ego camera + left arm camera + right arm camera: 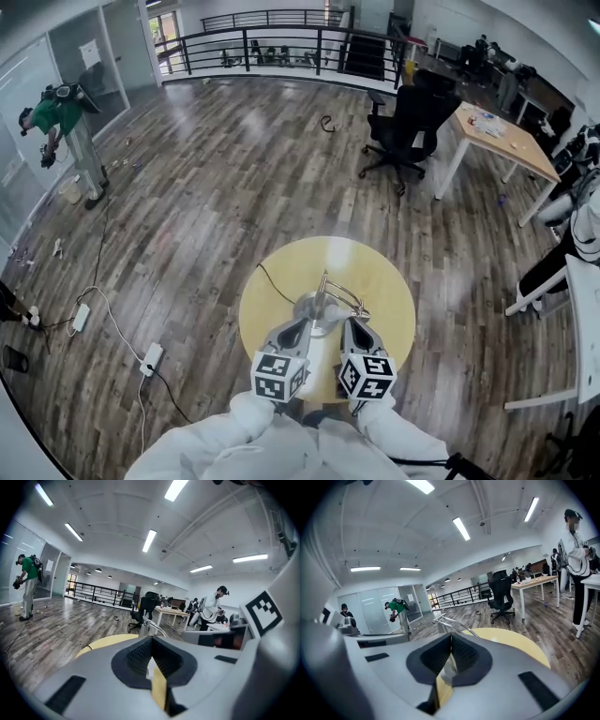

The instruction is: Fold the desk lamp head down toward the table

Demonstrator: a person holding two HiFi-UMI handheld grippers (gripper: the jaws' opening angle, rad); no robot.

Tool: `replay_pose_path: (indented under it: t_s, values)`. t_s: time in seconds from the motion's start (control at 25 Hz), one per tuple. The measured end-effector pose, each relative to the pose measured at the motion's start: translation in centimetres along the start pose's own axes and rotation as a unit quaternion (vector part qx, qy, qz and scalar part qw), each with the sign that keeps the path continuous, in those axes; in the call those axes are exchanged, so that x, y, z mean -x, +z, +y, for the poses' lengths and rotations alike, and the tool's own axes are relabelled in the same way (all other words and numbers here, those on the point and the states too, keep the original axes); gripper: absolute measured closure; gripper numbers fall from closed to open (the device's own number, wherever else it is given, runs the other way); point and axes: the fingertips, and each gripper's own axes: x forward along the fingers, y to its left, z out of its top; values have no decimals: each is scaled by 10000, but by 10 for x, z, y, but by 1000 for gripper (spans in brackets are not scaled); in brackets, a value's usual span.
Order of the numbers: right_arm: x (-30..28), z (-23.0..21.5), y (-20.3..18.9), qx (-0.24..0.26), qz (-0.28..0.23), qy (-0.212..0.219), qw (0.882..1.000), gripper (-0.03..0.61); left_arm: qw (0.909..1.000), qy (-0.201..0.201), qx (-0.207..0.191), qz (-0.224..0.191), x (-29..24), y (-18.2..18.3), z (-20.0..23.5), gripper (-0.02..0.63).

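A silver desk lamp (320,307) stands in the middle of the round yellow table (394,305), its thin metal arm (343,292) bent over the round base. My left gripper (303,326) is just left of the base and my right gripper (346,325) just right of it, both close to the lamp. In the left gripper view my left gripper (151,642) has its jaws together with nothing between them, and the lamp arm (151,627) rises just beyond. My right gripper (451,637) is likewise shut and empty, with the lamp arm (449,623) ahead.
A black cable (273,282) runs off the table's left edge. A black office chair (403,127) and a wooden desk (502,131) stand far right. A person in green (66,127) is far left. Power strips (150,358) lie on the floor.
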Motion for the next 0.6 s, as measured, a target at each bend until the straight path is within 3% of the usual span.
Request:
replay_pose_path:
  t_s: [0.16,0.4,0.6]
  values:
    - [34,25,-11,-46,-306,-28,9995,565,9998,-151,-31,-160,39,-9,-11,614]
    - [91,61,-38,-234,-441,-404,9979,565,9995,-242,35,-217,113,-31,-12,614]
    - [125,84,-48,-113,-486,-462,9977,565,9992,-257,104,-275,150,-40,-21,614]
